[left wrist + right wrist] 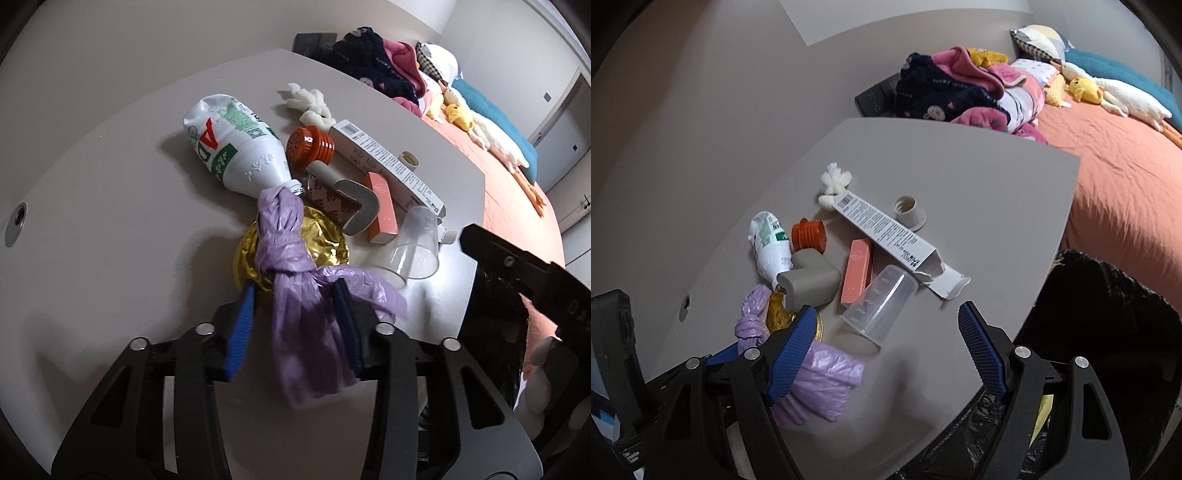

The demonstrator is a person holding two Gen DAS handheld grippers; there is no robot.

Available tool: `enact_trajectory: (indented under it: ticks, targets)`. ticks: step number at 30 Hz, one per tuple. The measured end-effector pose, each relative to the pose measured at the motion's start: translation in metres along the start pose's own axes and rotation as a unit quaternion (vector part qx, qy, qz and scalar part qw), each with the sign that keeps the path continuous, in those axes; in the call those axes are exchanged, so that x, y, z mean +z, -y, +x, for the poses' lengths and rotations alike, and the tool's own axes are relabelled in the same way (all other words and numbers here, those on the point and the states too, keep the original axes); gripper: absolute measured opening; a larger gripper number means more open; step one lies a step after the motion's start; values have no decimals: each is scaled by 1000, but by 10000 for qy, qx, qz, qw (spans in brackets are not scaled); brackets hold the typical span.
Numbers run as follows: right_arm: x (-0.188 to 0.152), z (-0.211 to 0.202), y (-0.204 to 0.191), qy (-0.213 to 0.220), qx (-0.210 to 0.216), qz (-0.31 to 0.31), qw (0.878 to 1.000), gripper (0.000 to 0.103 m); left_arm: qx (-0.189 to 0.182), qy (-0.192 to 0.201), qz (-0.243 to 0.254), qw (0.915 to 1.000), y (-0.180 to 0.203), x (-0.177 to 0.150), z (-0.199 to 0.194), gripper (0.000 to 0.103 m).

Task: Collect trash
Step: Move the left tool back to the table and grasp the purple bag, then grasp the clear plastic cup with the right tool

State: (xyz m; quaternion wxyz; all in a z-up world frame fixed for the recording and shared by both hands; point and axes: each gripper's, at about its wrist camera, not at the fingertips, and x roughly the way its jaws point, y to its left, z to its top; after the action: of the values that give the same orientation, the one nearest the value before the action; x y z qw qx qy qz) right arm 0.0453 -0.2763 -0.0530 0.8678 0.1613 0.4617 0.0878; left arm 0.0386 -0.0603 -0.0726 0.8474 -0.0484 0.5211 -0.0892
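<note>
Grey desk [960, 192] strewn with trash, bed [1115, 177] with an orange cover beyond it.

Left gripper [295, 306]: fingers [242, 325] drawn in around a knotted purple plastic bag [295, 266]. The far finger looks tight on the plastic; whether the blue near pad presses it I cannot tell for sure, but the bag bunches between the two and reads as pinched. The bag lies at the near end of the pile, draped over a crumpled gold foil wrapper [325, 243], its far end touching the neck of a squashed white bottle [236, 147].

Right gripper [886, 343]: fingers [792, 354] spread wide, nothing between them, hanging over bare desk just short of a clear measuring cup [879, 306] lying on its side. Its left finger overlaps the purple bag in the right wrist view.

Rest of the pile: orange ribbed cap [809, 236], grey corner guard [812, 277], pink box [857, 273], long white carton [890, 236] with an open torn end, grey round cap [910, 214], white foam bits [833, 182].

Black bin bag [1108, 314] stands open just off the desk's right edge.
</note>
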Motion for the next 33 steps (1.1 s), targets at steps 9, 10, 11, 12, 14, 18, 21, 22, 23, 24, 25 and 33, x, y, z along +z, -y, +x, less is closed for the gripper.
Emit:
enact_trajectory:
  ticks: [9,10,11,12,14,18,21,22,23,24,25,33]
  targets:
    - [-3,26,2,-245,-14,245,9994,74,-309,33,13,9995,-6,-1,-3,14]
    - [-3,28,2,-270,-5,269,9993,72,-308,66,56,9995,-6,-1,-5,14]
    - [-4,30,2,-296,11,305,9991,69,-302,96,86,9995,-6,-1,-7,14]
    - [-4,33,3,-331,46,354,9988,68,-295,116,98,9994,-6,-1,-8,13]
    - [-4,38,3,-381,86,428,9983,67,-295,164,109,9994,-7,-1,-12,13]
    - [-3,46,2,-474,143,447,9978,57,-302,240,79,9992,-11,-1,-18,13]
    - [-4,51,0,-546,292,428,9972,49,-303,275,60,9991,-14,-1,-22,13]
    - [-3,50,-1,-525,263,399,9975,49,-303,284,57,9991,-15,-1,-22,13]
    - [-4,49,-2,-487,248,370,9978,49,-311,298,54,9991,-16,-1,-24,13]
    - [-4,48,-2,-469,262,367,9979,49,-315,314,55,9990,-16,-2,-26,13]
    - [-3,47,-3,-467,280,371,9978,49,-321,338,55,9989,-16,-1,-27,13]
    - [3,16,-7,-217,452,295,9983,49,-454,576,92,9973,-11,6,-44,13]
